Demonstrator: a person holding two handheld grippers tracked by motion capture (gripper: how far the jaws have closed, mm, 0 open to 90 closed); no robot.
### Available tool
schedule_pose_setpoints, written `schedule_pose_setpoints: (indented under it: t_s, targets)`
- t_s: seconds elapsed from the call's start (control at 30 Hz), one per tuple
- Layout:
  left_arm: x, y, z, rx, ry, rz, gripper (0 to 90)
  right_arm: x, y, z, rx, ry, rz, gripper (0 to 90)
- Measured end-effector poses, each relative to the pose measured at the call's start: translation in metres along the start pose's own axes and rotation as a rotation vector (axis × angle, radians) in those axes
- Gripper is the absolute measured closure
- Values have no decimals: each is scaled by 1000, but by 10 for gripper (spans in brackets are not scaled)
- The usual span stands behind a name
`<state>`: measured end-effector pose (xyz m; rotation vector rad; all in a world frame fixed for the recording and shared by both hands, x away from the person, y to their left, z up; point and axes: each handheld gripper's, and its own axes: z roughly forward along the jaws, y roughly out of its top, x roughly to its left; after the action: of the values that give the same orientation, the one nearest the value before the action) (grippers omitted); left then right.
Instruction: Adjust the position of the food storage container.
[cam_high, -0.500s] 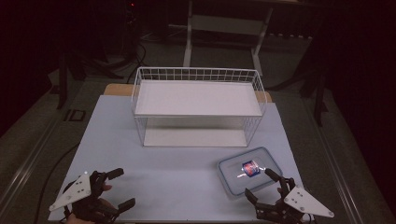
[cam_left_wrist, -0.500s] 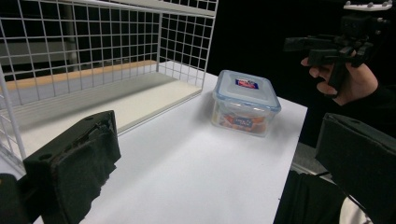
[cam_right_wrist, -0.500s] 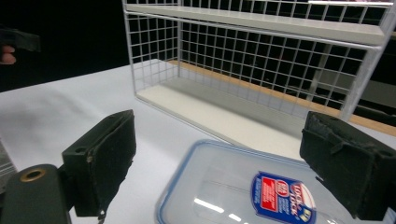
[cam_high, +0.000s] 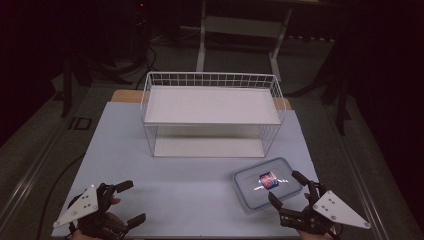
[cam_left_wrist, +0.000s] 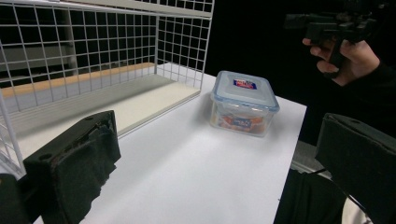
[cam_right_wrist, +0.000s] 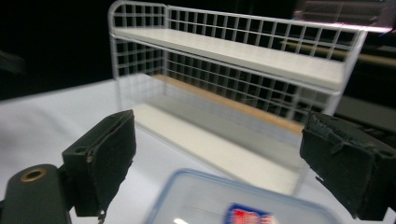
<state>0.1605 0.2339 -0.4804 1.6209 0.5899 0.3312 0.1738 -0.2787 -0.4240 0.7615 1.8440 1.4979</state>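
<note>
The lidded box (cam_high: 267, 187) sits on the pale desk (cam_high: 190, 185) at its near right corner, just ahead of the right tool (cam_high: 295, 197), whose jaws gape wide and hold nothing. The left tool (cam_high: 127, 202), equally open and empty, lies well apart. A white wire shelf (cam_high: 212, 107) stands behind, in a dark room

The rack (cam_high: 212, 114) stands at the table's (cam_high: 190, 190) far middle. The box (cam_high: 267, 184) sits in front of it, to the right (near the right gripper (cam_high: 290, 189)). The left gripper (cam_high: 129, 202) is at the near left corner.
</note>
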Motion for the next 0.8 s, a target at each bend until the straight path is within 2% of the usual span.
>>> schedule_pose_setpoints:
  t_s: [0.03, 0.1, 0.2, 0.27, 0.4, 0.53, 0.6, 0.8]
  targets:
    - [0, 0, 0, 0, 0, 0, 0, 0, 1, 1, 7, -23, -25, 105]
    - [0, 0, 0, 0, -1, -2, 0, -3, 4, 4, 21, -17, -41, 107]
    - [0, 0, 0, 0, -2, -3, 0, -11, 6, 9, 33, 7, -14, 147]
    - [0, 0, 0, 0, -3, -4, 0, -15, 6, 14, 51, 4, -10, 158]
    - [0, -1, 1, -1, -4, -9, 0, -26, 2, 21, 91, -8, -4, 258]
    - [0, -1, 1, -1, -3, -9, 0, -41, -5, 26, 130, -27, 12, 396]
    - [0, -1, 1, 0, -3, -6, 0, -49, -9, 26, 143, -52, 14, 473]
    - [0, -1, 2, 2, -6, -6, 0, -74, -21, 25, 173, -132, 29, 592]
